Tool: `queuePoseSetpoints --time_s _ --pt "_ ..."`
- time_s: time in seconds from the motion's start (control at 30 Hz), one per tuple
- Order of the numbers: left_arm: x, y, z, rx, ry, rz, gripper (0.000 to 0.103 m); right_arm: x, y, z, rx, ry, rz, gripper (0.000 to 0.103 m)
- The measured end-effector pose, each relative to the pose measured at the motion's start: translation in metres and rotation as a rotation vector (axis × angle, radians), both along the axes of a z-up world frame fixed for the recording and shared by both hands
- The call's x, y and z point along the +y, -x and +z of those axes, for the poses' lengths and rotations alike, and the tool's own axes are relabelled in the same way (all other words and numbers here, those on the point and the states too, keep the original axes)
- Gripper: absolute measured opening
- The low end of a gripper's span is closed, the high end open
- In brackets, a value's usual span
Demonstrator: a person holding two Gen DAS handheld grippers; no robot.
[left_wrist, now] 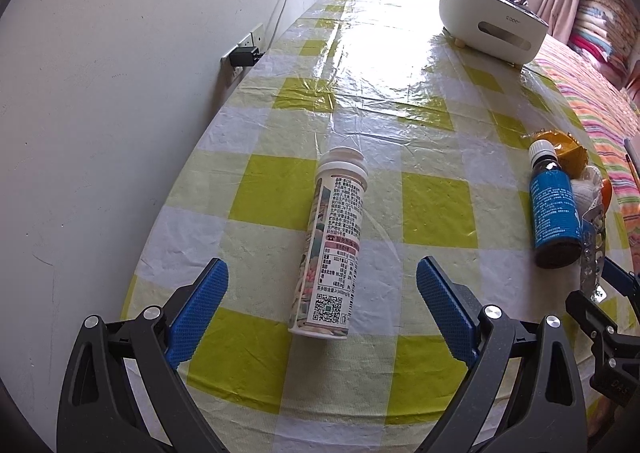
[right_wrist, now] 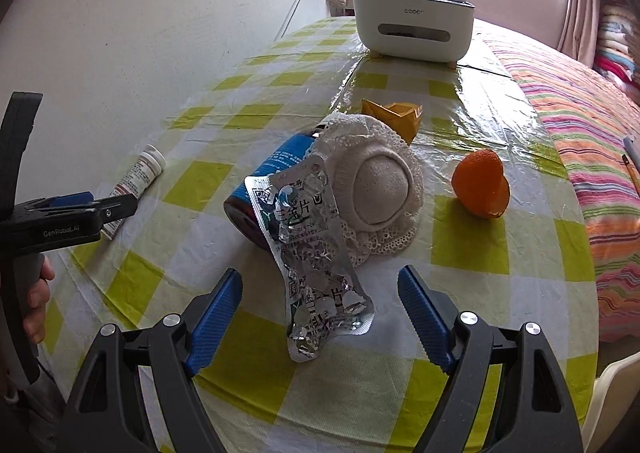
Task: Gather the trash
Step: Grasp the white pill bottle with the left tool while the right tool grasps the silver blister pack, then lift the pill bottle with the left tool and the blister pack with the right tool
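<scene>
A white tablet tube (left_wrist: 332,241) lies on the checked tablecloth, its near end between the open blue pads of my left gripper (left_wrist: 322,285), untouched. In the right wrist view a crumpled silver blister pack (right_wrist: 316,261) leans on a dark bottle with a blue label (right_wrist: 276,173); its lower end lies between the wide-open pads of my right gripper (right_wrist: 320,293). A white lace foam cup (right_wrist: 380,189), a yellow folded paper (right_wrist: 396,115) and an orange peel (right_wrist: 482,185) lie behind it. The white bin (right_wrist: 414,27) with scraps stands at the far end.
A wall with a power socket (left_wrist: 246,53) runs along the table's left edge. A striped blanket (right_wrist: 580,125) covers the bed on the right. My left gripper (right_wrist: 72,213), held by a hand (right_wrist: 38,293), shows at the left of the right wrist view, over the tube (right_wrist: 140,177).
</scene>
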State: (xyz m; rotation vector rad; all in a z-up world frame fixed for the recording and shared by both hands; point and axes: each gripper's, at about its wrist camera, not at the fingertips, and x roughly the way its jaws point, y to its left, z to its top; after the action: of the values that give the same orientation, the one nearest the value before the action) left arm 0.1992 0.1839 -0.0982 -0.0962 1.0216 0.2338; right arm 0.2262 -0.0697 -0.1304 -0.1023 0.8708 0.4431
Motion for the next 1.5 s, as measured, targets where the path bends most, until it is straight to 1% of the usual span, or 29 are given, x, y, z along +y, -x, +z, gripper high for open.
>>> queuePoseSetpoints --time_s 0.07,0.1,0.17,0.2,0.23,0.27,0.3,0.4,0.5,0.57,0.6,0.63,0.7,0.73,0.87,1.0,1.17,1.4,1.5 --pt "-0.002 -0.003 -0.003 0.009 -0.004 -0.001 0.094 0.003 -0.003 -0.002 -0.006 0.021 0.005 0.076" --pt "-0.003 -0.005 -0.004 0.017 -0.004 -0.006 0.094 0.005 -0.004 -0.004 -0.006 0.033 0.008 0.070" --pt "-0.004 -0.008 -0.008 0.030 -0.007 -0.012 0.094 0.009 -0.003 -0.006 -0.013 0.055 0.015 0.064" --pt "-0.005 -0.008 -0.010 0.037 -0.011 -0.012 0.094 0.009 -0.002 -0.006 -0.018 0.060 0.019 0.058" --pt "-0.005 -0.010 -0.012 0.044 -0.016 -0.014 0.094 0.010 0.000 -0.005 -0.022 0.063 0.023 0.054" --pt "-0.005 -0.011 -0.014 0.054 -0.019 -0.017 0.094 0.010 0.001 -0.005 -0.026 0.064 0.023 0.045" --pt "-0.005 -0.011 -0.017 0.060 -0.018 -0.020 0.094 0.009 0.002 -0.005 -0.028 0.060 0.021 0.038" --pt "0.000 -0.012 -0.018 0.047 0.011 -0.007 0.094 0.003 0.003 -0.004 -0.021 0.023 0.018 0.037" --pt "0.001 -0.012 -0.018 0.039 0.008 -0.001 0.092 -0.004 0.008 0.000 -0.036 -0.013 0.004 0.037" --pt "0.001 -0.011 -0.015 0.021 0.001 -0.004 0.082 -0.008 0.013 0.000 -0.033 -0.036 0.000 0.037" --pt "0.000 -0.010 -0.013 0.011 -0.004 -0.005 0.066 -0.009 0.016 0.001 -0.030 -0.047 0.002 0.037" --pt "-0.001 -0.010 -0.011 0.006 -0.007 -0.007 0.048 -0.011 0.018 0.002 -0.033 -0.057 0.002 0.037" --pt "-0.002 -0.010 -0.009 0.007 -0.008 -0.014 0.032 -0.014 0.024 0.003 -0.041 -0.069 0.001 0.037" --pt "-0.002 -0.010 -0.009 0.005 -0.005 -0.013 0.029 -0.015 0.026 0.004 -0.043 -0.076 0.001 0.037" --pt "0.000 -0.008 -0.008 -0.012 0.023 -0.004 0.028 -0.020 0.036 0.008 -0.054 -0.107 -0.002 0.037" --pt "-0.001 -0.004 -0.006 -0.023 0.093 -0.007 0.028 -0.031 0.044 0.016 -0.064 -0.153 -0.010 0.037" --pt "-0.015 0.002 0.001 -0.058 0.093 -0.030 0.028 -0.044 0.053 0.022 -0.083 -0.185 -0.026 0.037" --pt "-0.039 0.008 0.007 -0.089 0.072 -0.081 0.028 -0.056 0.059 0.020 -0.069 -0.216 -0.043 0.037" --pt "-0.050 0.011 0.011 -0.097 0.077 -0.106 0.028 -0.059 0.061 0.020 -0.070 -0.221 -0.046 0.037"
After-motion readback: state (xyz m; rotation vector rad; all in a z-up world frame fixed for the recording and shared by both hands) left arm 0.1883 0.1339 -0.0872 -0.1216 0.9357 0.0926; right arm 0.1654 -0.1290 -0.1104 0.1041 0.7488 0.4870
